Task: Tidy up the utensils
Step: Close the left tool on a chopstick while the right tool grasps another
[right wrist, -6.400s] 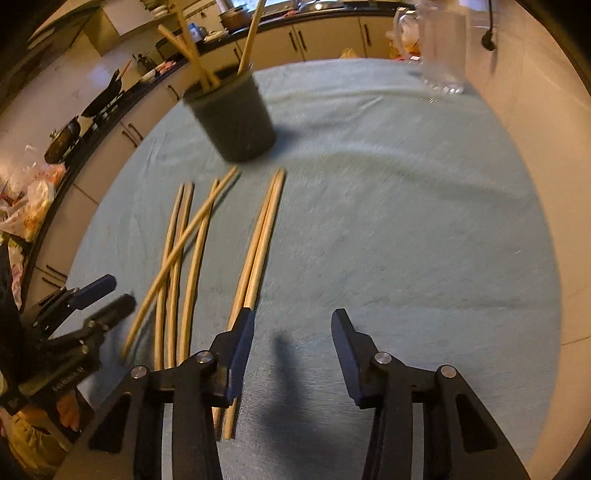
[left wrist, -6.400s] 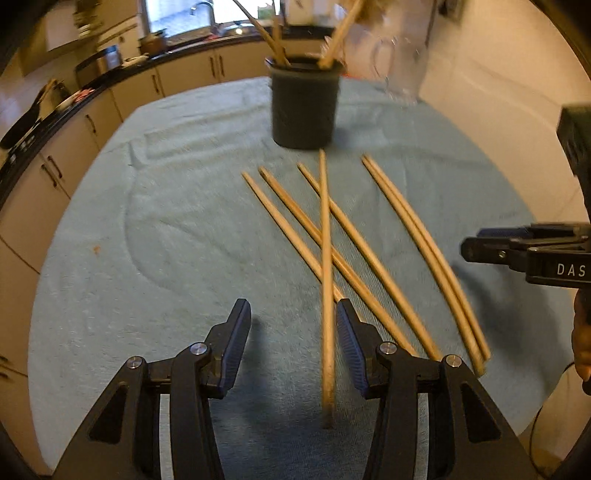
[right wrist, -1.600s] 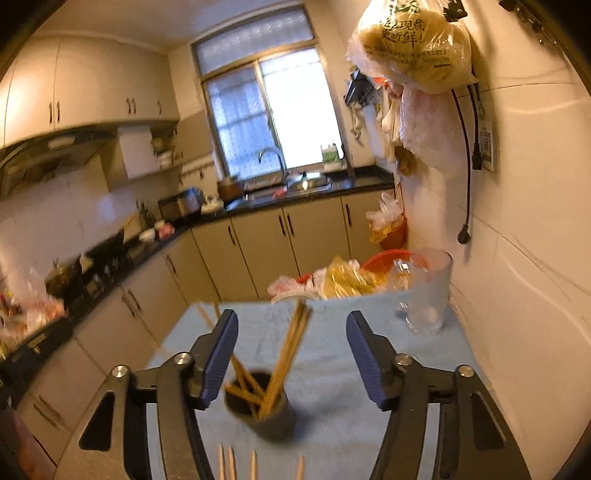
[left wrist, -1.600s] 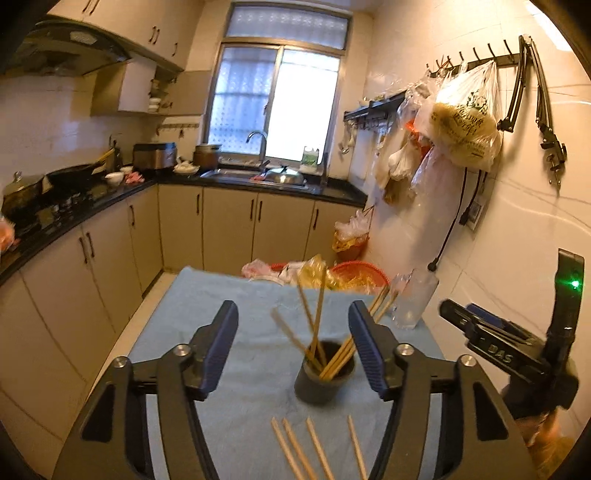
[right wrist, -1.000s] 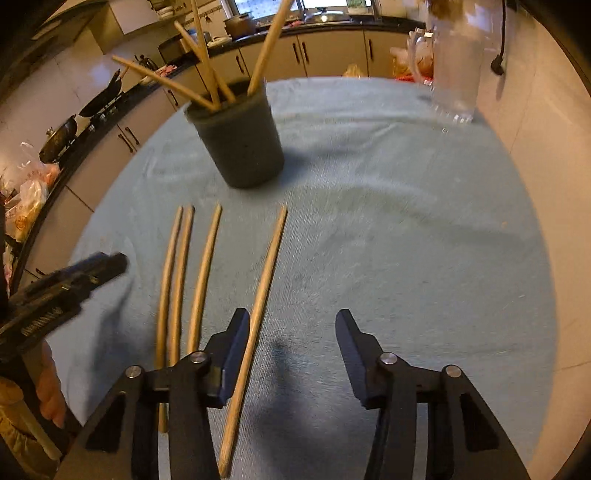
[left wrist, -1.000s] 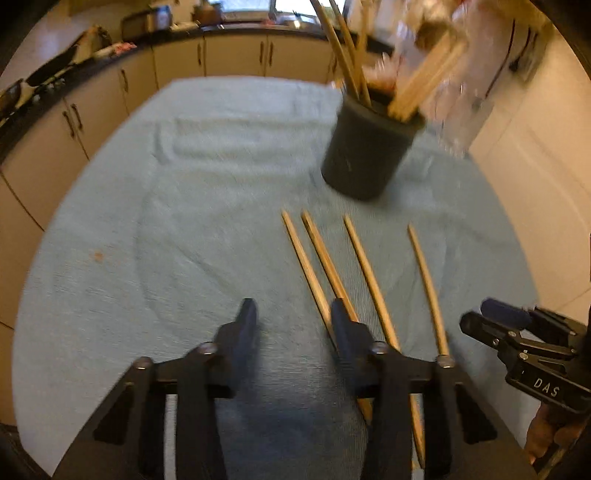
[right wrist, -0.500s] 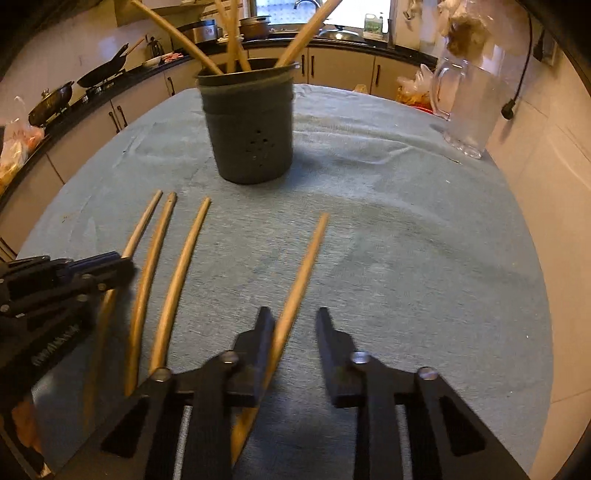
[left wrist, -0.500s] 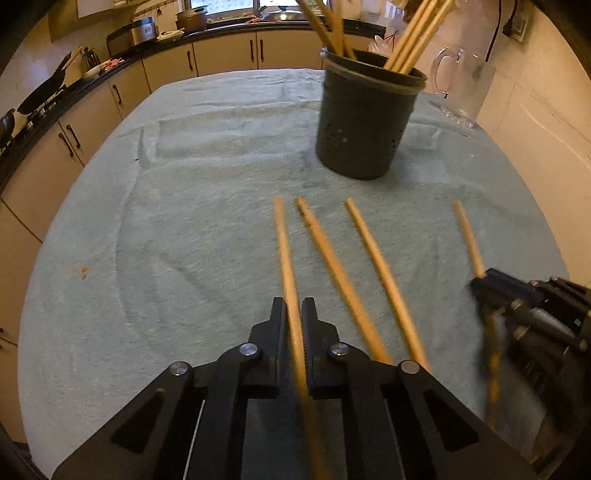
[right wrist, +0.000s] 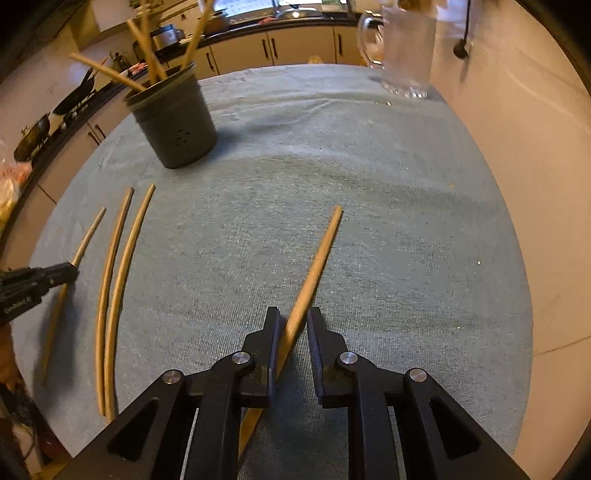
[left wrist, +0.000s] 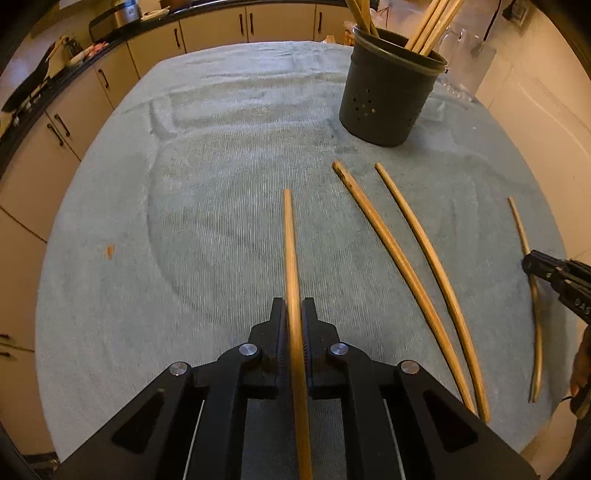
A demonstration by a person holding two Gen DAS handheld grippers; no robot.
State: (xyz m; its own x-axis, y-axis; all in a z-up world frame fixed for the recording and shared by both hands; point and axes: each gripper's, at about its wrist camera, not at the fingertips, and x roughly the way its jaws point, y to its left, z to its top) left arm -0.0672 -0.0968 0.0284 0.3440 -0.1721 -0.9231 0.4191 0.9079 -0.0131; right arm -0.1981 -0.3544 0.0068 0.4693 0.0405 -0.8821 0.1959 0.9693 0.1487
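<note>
while the left gripper (left wrist: 294, 325) pinches one chopstick (left wrist: 291, 258) tight between its pads, the right gripper (right wrist: 292, 332) clamps another chopstick (right wrist: 314, 266), which crosses its narrow gap at a slant. two loose chopsticks (left wrist: 413, 266) lie side by side on the blue towel (left wrist: 221, 184) between them, near the dark holder (left wrist: 388, 96) filled with more sticks.

Home kitchen: cabinets (left wrist: 218, 27), counter (pans (right wrist: 77, 96) atop).
</note>
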